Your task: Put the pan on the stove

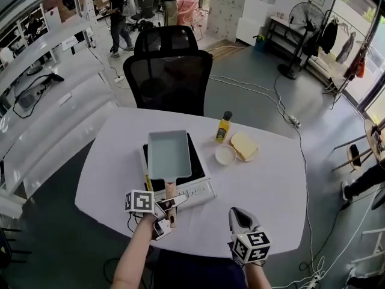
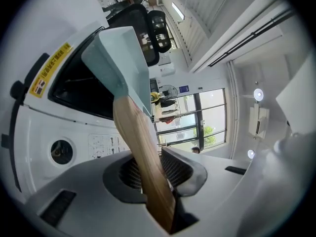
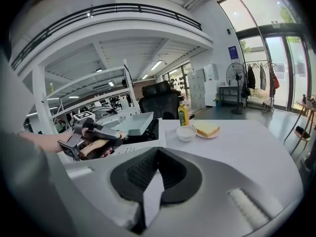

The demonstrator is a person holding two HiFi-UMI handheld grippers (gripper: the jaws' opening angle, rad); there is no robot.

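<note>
One handle (image 1: 171,192) runs from the left hand-held gripper (image 1: 171,212) clamped on it, away to the pan (image 1: 169,154) over the stove (image 1: 200,188); right hand-held gripper (image 1: 239,213), jaws together, sits near right.

L gripper (image 1: 173,203) jaws clamped tight, R gripper (image 1: 236,212) jaws together, pointing fwd

The pale teal rectangular pan (image 1: 169,154), wooden handle (image 1: 170,189) jutting past the front, sits on the white stove (image 1: 200,189).
</note>
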